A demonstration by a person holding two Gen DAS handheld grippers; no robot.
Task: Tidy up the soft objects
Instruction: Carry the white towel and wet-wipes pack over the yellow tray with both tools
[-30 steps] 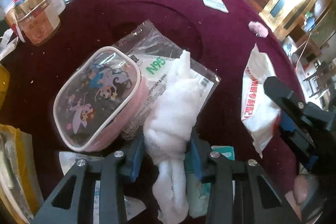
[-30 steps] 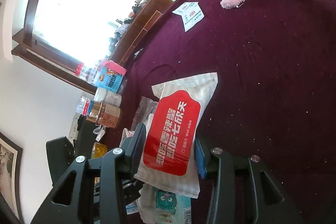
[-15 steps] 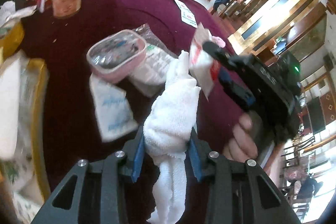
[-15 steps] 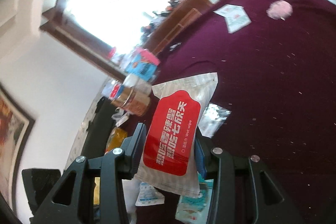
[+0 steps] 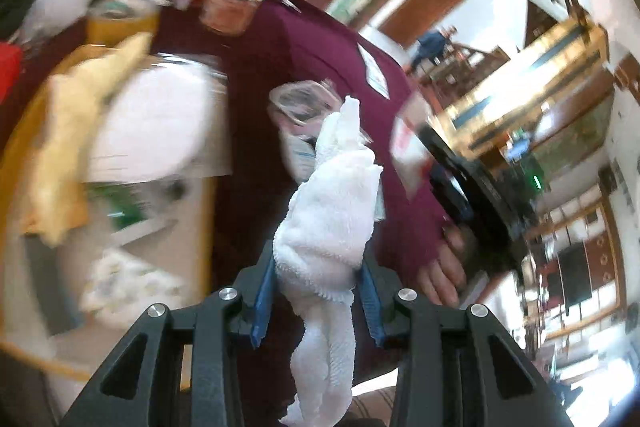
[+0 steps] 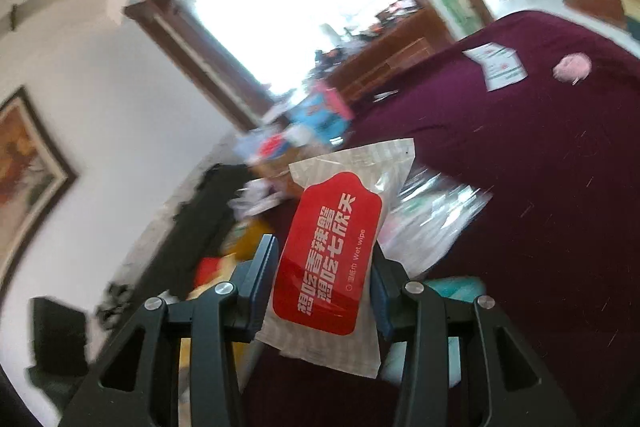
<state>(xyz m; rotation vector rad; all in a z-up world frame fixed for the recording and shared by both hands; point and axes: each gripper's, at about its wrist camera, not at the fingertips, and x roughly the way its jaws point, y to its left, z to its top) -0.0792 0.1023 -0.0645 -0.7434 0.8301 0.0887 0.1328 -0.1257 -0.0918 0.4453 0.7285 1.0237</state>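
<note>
Both pairs of my fingers are closed on something soft. Between the blue pads of my left gripper [image 5: 318,291] I pinch a white towel [image 5: 328,211], bunched and fluffy, its upper end standing up ahead of the fingers and a twisted tail hanging below them. My right gripper [image 6: 324,291] clamps a wet wipe pack [image 6: 332,251] by its sides; the pack is a striped clear sleeve with a big red label and white lettering, and it stands up out of the jaws, clear of the table.

From the left view I see the right gripper [image 5: 460,183] with my hand [image 5: 444,267] on its handle, off to the right over the table's near edge. The table [image 6: 540,187] wears a dark maroon cloth speckled with crumbs. Toward its far edge lie a white card [image 6: 498,65] and, just beside it, a pink puff [image 6: 572,67]. Past the towel a clear-topped pouch [image 5: 300,103] sits blurred on the cloth. At the left edge a yellow tray [image 5: 24,131] holds pale packets, too smeared to name, with jars [image 5: 228,3] beyond it.

A big bright window [image 6: 288,7] with a wood frame fills the wall behind, and a framed picture [image 6: 24,163] hangs to its left.
</note>
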